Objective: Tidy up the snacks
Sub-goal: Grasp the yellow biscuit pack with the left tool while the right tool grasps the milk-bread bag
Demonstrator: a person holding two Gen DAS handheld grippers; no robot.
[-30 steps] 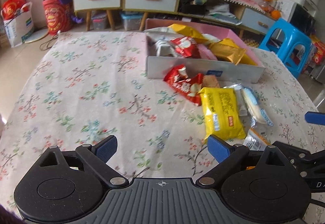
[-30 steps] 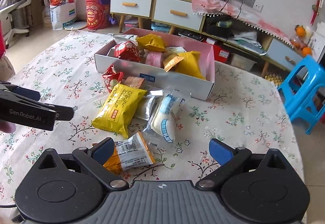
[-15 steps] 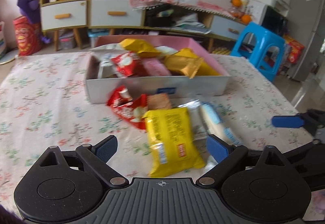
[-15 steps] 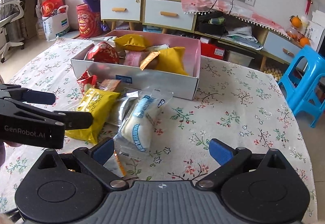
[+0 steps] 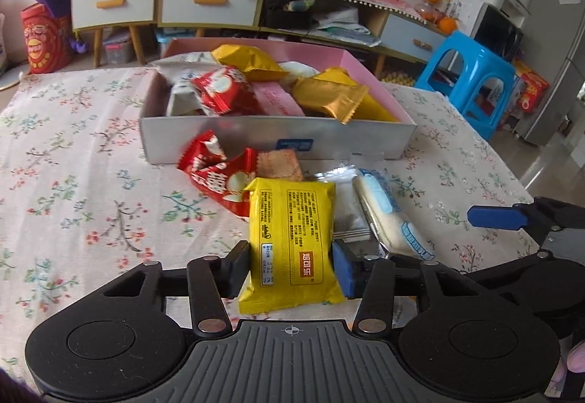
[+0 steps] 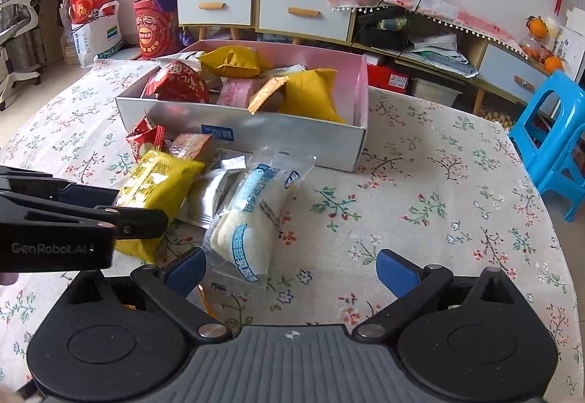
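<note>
Glossy yellow plastic snack packet (image 5: 292,238), matt floral cloth tablecloth (image 5: 91,154), smooth cardboard box (image 5: 256,136), clear crinkled wrapper (image 6: 252,205)

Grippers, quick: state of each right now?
Left gripper: jaws closing, pads on both sides of the yellow snack packet.
Right gripper: open, holding nothing, above the white bread packet.
</note>
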